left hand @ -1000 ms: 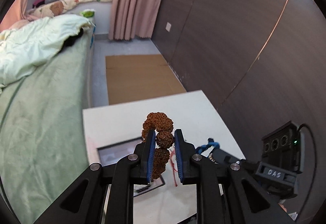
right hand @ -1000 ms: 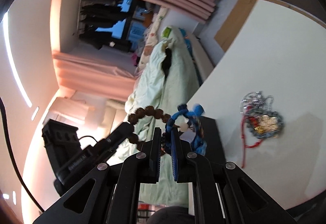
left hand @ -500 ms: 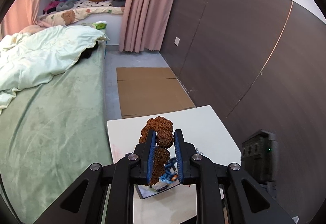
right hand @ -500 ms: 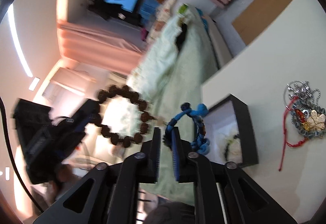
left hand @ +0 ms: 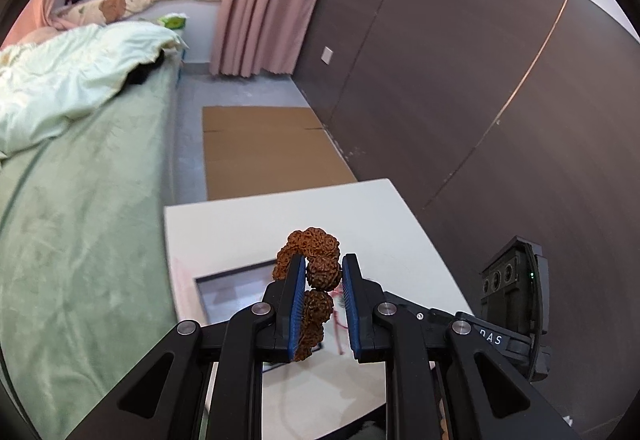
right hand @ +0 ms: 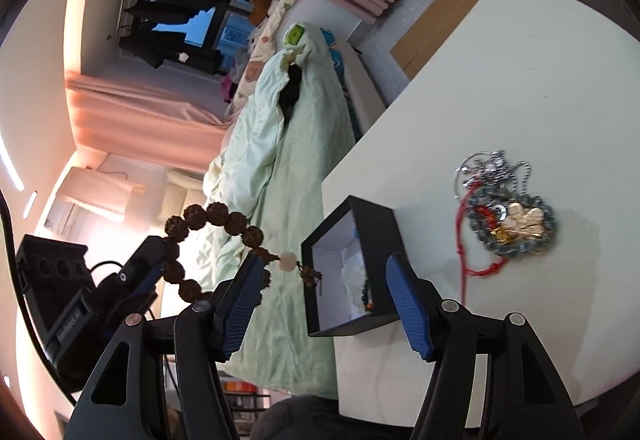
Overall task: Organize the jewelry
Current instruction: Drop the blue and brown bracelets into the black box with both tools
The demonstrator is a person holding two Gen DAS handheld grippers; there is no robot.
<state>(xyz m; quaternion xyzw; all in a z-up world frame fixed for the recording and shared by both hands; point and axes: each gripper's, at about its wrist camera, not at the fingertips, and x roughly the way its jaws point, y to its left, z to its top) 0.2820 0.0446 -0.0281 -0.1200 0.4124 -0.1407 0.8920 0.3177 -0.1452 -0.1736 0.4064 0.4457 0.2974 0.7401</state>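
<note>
Left wrist view: the left gripper (left hand: 322,282) clamps a bracelet of knobbly brown seed beads (left hand: 310,272), held above the white table (left hand: 360,215) just over the black open-topped jewellery box (right hand: 352,268). The lower beads are hidden behind the blue pads. The right gripper (right hand: 324,296) has just been opening and stands wide with nothing between its jaws. The box's contents are hard to make out. It sits at the table's edge beside the green bed (left hand: 80,240); a tangled heap of chains and red cord (right hand: 504,215) lies apart on open tabletop.

Rough seed-like bead bracelet (left hand: 313,272); smooth matt white table (left hand: 360,211).
</note>
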